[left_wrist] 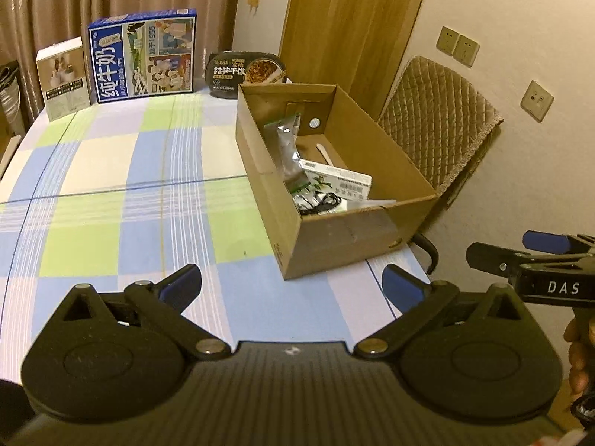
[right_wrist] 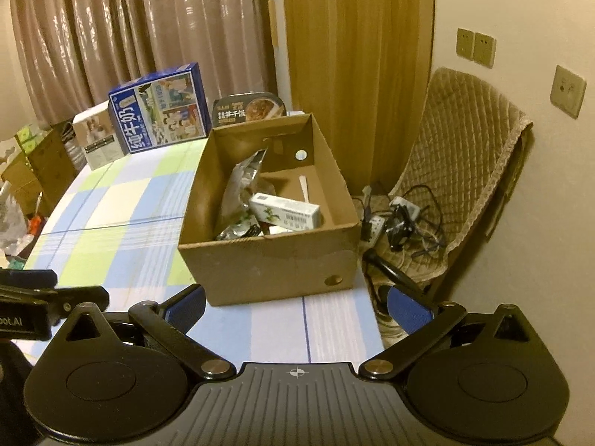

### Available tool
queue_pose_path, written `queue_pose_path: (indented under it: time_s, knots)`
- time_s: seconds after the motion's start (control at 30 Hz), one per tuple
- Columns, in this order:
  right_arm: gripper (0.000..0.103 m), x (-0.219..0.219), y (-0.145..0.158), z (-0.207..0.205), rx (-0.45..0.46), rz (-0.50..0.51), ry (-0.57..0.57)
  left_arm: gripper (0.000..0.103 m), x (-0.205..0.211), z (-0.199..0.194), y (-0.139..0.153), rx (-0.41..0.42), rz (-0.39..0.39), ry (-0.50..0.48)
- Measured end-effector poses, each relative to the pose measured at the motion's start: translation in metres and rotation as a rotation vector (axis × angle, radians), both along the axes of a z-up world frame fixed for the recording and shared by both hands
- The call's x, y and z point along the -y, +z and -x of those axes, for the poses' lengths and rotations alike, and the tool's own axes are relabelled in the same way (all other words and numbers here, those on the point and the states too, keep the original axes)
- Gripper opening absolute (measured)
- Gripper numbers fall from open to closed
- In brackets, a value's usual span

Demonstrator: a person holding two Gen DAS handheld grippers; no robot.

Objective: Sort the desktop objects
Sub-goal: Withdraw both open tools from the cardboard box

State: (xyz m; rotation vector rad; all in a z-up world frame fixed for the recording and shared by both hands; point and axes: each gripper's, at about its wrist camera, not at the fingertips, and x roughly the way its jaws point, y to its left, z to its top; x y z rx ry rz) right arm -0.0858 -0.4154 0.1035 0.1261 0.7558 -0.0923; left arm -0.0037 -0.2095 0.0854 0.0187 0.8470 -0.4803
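Note:
An open cardboard box (left_wrist: 346, 238) (right_wrist: 267, 271) stands on the right side of the checked tablecloth (left_wrist: 111, 200) (right_wrist: 122, 215). Inside it lie a silver foil pouch (left_wrist: 288, 148) (right_wrist: 243, 182), a white and green carton (left_wrist: 338, 182) (right_wrist: 286, 213), a black cable (left_wrist: 319, 200) and a small wooden stick (left_wrist: 322, 150). My left gripper (left_wrist: 292, 288) is open and empty, just in front of the box. My right gripper (right_wrist: 297, 301) is open and empty, also in front of the box; it shows at the right edge of the left wrist view (left_wrist: 535, 256).
A blue milk carton box (left_wrist: 143, 59) (right_wrist: 160, 111), a small white box (left_wrist: 63, 78) (right_wrist: 98, 135) and a black instant rice bowl (left_wrist: 245, 72) (right_wrist: 249, 109) stand along the table's far edge. A padded chair (left_wrist: 435, 119) (right_wrist: 461, 156) holding cables and a power strip (right_wrist: 401, 219) stands right of the table.

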Motion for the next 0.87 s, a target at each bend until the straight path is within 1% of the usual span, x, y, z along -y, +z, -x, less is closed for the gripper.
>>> queue_pose_path:
  time_s: [0.1, 0.33, 0.7, 0.87]
  knots:
    - [0.101, -0.004, 0.003, 0.004, 0.000, 0.007, 0.002, 0.102, 0.000, 0.005, 0.000, -0.022, 0.002, -0.016]
    - [0.101, -0.006, 0.006, 0.008, 0.002, -0.008, -0.001, 0.102, 0.001, 0.015, 0.007, 0.022, -0.024, 0.008]
    - [0.101, -0.011, 0.006, 0.007, -0.001, -0.006, 0.008, 0.102, -0.001, 0.013, 0.009, 0.039, -0.016, 0.035]
    - [0.101, -0.011, 0.005, 0.006, -0.001, -0.007, 0.006, 0.102, -0.002, 0.014, 0.008, 0.062, -0.010, 0.031]
